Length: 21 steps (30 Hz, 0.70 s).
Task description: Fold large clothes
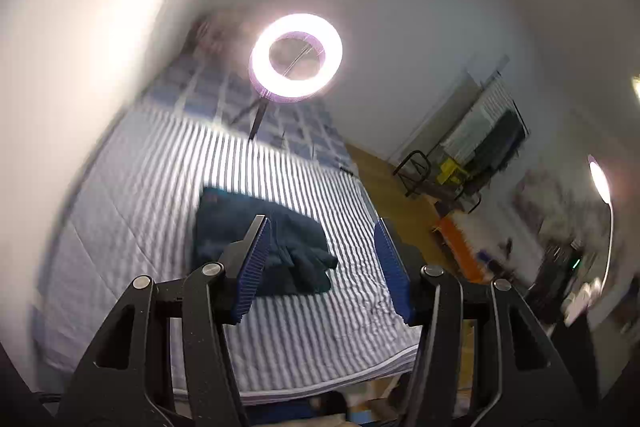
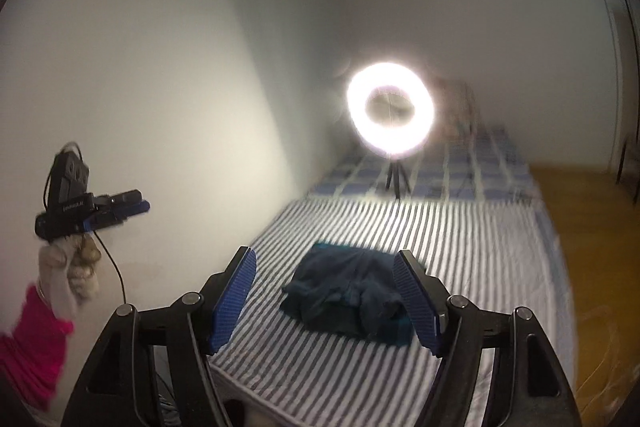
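**Dark teal bundle left on the striped bed, both grippers clear above it**

Dark teal cloth, the garment (image 1: 256,243), lies as a compact, roughly rectangular bundle on the blue-and-white striped bedcover (image 1: 160,187), about midway across the bed and towards its near end. It looks folded over on itself, though a rumpled flap sticks out at its near right corner, so the fold is probably not tidy all round. Nothing touches it.

The left gripper (image 1: 320,263) hangs above the near end of the bed with its blue ribbed pads standing well apart and only air between them; the garment shows through the gap, lying on the bed beyond. The right gripper (image 2: 326,297) is likewise spread wide and grasps nothing, the bundle framed between its pads but lying farther off on the cover. In the right wrist view the left gripper appears again at far left, in front of the pale wall, carried by a hand in a light glove (image 2: 74,275) with a pink sleeve (image 2: 32,351) behind it.

Both tools held up and away, parted and empty, suggest a fold has been let go, leaving the cloth to settle flat on the bed. A ring light (image 1: 296,57) on a small tripod stands at the far end, on a checked blue cover, most likely placed there to light the working patch; its glare washes out the stripes just beyond the garment.
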Each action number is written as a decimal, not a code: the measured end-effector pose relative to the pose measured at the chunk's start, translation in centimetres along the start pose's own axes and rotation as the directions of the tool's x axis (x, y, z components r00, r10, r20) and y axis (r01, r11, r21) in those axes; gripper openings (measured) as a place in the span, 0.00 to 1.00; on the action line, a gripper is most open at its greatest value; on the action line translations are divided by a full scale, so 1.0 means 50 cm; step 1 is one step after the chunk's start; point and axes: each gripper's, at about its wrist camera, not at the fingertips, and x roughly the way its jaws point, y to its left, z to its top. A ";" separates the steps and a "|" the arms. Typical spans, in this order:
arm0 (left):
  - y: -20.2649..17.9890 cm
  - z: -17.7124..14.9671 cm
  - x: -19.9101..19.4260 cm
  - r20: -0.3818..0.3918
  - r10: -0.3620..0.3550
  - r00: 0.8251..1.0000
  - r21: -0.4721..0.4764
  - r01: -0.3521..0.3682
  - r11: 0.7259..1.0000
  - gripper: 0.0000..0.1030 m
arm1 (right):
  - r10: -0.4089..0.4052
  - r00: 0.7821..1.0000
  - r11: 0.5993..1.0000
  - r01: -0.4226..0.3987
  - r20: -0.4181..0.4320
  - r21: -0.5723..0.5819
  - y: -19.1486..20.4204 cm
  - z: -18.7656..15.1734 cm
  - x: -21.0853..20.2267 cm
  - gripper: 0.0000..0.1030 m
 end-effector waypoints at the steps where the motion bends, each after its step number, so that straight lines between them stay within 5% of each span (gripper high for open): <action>1: 0.028 -0.015 0.041 -0.023 0.001 1.000 -0.043 -0.002 0.999 0.53 | 0.001 1.000 1.000 0.000 -0.017 0.029 -0.011 -0.015 0.022 0.71; 10: 0.204 -0.120 0.326 -0.248 0.129 0.960 -0.179 -0.176 0.968 0.53 | -0.043 0.980 0.952 0.099 -0.192 0.290 -0.161 -0.153 0.308 0.71; 21: 0.345 -0.147 0.501 -0.353 0.092 0.931 -0.369 -0.228 0.901 0.54 | 0.060 0.951 0.879 0.094 -0.303 0.468 -0.275 -0.223 0.496 0.73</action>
